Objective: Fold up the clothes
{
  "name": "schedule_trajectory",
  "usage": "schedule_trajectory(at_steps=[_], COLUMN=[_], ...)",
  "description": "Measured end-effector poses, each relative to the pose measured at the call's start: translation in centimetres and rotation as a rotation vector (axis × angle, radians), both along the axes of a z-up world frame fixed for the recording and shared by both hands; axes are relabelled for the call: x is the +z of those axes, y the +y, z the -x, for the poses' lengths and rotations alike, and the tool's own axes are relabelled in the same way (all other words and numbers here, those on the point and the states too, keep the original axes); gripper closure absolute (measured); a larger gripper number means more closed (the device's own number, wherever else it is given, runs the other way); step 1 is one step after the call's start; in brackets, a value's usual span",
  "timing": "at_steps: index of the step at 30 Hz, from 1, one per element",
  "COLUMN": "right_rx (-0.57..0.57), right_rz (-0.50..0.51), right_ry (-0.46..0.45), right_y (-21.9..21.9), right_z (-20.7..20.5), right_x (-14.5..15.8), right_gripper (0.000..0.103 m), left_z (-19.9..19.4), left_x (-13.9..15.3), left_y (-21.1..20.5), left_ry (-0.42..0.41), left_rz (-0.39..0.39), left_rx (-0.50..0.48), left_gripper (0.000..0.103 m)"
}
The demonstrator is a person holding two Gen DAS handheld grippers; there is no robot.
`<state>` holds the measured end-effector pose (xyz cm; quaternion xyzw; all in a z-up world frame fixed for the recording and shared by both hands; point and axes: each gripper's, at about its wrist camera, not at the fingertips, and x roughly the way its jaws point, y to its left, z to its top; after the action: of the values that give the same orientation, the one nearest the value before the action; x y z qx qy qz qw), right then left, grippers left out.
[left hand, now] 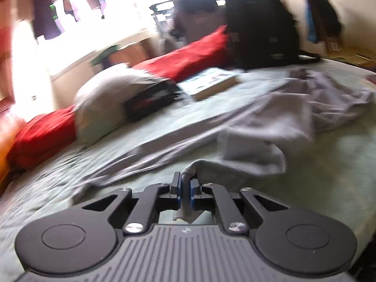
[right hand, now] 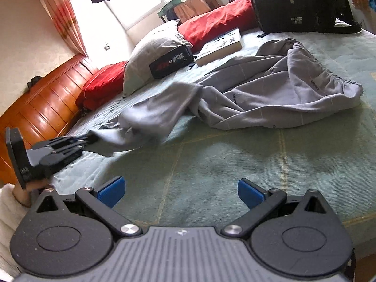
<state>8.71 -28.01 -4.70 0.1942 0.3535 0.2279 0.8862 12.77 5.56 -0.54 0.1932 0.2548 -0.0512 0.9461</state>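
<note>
Grey sweatpants (right hand: 270,89) lie crumpled on a green bedspread (right hand: 235,164), waistband to the right, one leg stretched left. My left gripper (left hand: 185,188) is shut on the cuff end of that leg (left hand: 246,155), with fabric pinched between its blue pads. From the right wrist view the left gripper (right hand: 87,138) shows at the left edge, holding the blurred leg (right hand: 152,115) just above the bed. My right gripper (right hand: 181,190) stands open over bare bedspread, well short of the pants, with nothing between its fingers.
At the head of the bed lie red pillows (right hand: 218,23), a grey pillow (right hand: 150,51), a black box (right hand: 171,63) and a book (right hand: 223,44). A black backpack (right hand: 293,2) stands at the far side. A wooden headboard (right hand: 42,108) runs along the left.
</note>
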Motion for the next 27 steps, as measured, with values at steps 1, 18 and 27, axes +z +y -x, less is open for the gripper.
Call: schedule_trajectory(at_steps=[1, 18, 27], right_rx=[0.003, 0.026, 0.029], right_rz=[0.003, 0.065, 0.092], right_ry=[-0.001, 0.019, 0.047], right_y=[0.2, 2.8, 3.9], right_z=[0.1, 0.7, 0.5], right_x=[0.1, 0.4, 0.0], right_gripper=[0.0, 0.0, 0.0], left_z=[0.0, -0.4, 0.4], left_x=[0.1, 0.5, 0.1], left_y=[1.1, 11.2, 17.9], left_ry=[0.001, -0.051, -0.065], left_rz=[-0.001, -0.064, -0.079], left_rx=[0.025, 0.262, 0.399], left_gripper=[0.098, 0.098, 0.098])
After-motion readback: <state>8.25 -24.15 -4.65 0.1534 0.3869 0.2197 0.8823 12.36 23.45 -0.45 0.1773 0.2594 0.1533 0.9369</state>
